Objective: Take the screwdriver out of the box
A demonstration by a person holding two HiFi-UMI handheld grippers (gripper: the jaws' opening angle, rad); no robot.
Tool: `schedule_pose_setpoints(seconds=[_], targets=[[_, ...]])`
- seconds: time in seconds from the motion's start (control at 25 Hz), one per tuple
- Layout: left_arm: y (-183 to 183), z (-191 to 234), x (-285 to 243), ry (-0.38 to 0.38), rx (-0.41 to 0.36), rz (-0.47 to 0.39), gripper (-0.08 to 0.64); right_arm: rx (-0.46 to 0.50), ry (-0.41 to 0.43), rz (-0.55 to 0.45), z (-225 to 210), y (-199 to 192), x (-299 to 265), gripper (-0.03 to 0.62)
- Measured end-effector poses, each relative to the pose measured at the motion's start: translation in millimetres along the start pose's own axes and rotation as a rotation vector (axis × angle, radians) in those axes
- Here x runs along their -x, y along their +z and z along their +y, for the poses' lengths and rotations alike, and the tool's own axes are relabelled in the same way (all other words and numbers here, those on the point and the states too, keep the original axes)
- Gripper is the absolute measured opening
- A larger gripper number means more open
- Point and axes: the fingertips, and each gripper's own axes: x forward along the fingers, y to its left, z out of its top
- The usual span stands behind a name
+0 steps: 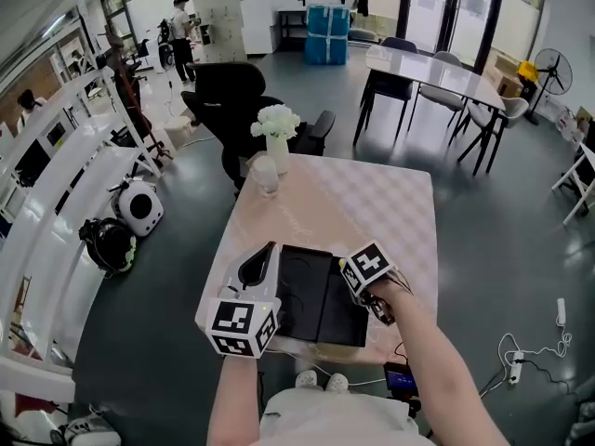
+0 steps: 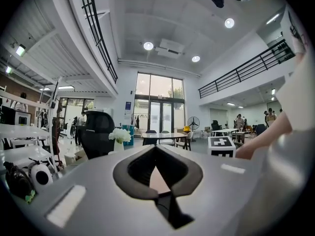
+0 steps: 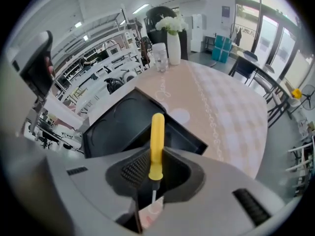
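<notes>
A: Floor, walls?
B: Glossy dark grey floor (image 1: 483,249), white walls. Glazed doors (image 1: 432,3) across the back, daylight coming in.
A: Lighting?
B: Round ceiling spots (image 2: 148,45), all lit. High ceiling, and a black mezzanine railing (image 2: 248,68) runs along the upper level.
A: Furniture?
B: Worktop (image 1: 372,203) with a pale checked cloth. A white flower vase (image 1: 277,147) stands at its far edge, with a black office chair (image 1: 232,96) just behind. Farther back there is a long white table (image 1: 437,71) with dark chairs (image 1: 389,84). Standing fan (image 1: 550,66) far right, blue crates (image 1: 327,33) by the back wall.
A: Left side?
B: White shelving racks (image 1: 65,170) run along it.
A: Anything else?
B: White power strip (image 1: 514,365) with its cable on the floor, right.
</notes>
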Motion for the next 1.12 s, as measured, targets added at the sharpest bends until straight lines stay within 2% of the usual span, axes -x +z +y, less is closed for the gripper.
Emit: schedule_pose_setpoints(seconds=[0.64, 1.12], targets=[[31, -32, -17, -0.083, -0.057, -0.062, 0.006, 0.038, -0.059, -0.416, 14, 27, 127, 0.083], [54, -43, -13, -0.111, -0.044, -0.138, 0.006, 0.111, -0.231, -0.745, 15, 22, 221, 0.083]])
